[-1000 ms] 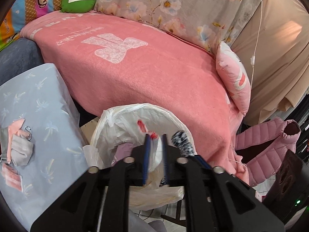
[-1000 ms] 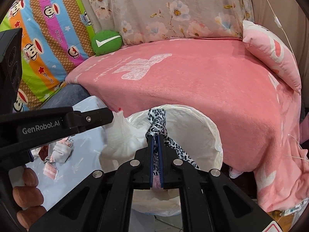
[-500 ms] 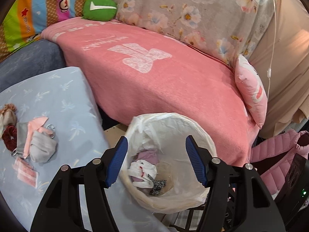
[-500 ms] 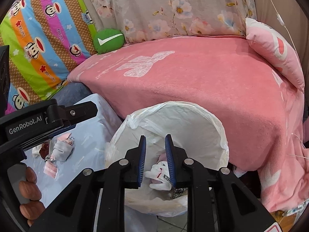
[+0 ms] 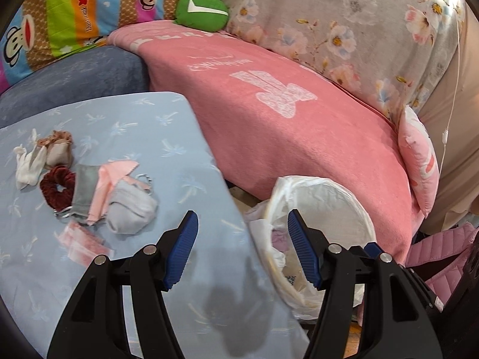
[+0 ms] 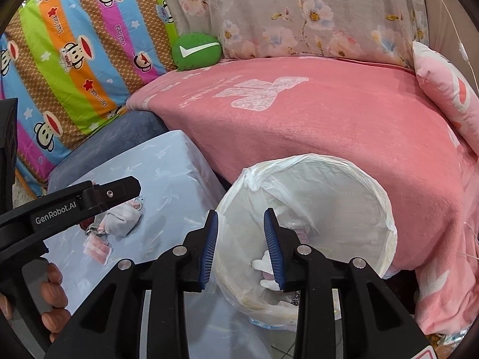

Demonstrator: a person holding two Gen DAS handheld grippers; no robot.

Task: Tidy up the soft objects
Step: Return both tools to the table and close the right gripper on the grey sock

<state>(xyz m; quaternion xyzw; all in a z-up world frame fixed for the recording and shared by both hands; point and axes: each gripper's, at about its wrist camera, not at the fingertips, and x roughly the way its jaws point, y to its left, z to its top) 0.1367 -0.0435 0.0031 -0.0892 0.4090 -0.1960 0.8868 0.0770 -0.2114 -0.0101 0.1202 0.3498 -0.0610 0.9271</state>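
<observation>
Leopard cloth dropped into bin [image 6: 386,206]; right tool [image 6: 241,245] opening, empty, above rim.

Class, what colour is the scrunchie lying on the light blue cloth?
Dark red scrunchie, clearest in the left wrist view.

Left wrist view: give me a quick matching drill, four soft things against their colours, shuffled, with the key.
Things:
1. scrunchie on the table cover
2. round cushion with the white tick
3. blanket on the sofa
4. liner bag in the bin

Colours:
A. white
B. pink
C. dark red
D. green

Pairs: 1-C, 2-D, 3-B, 4-A
</observation>
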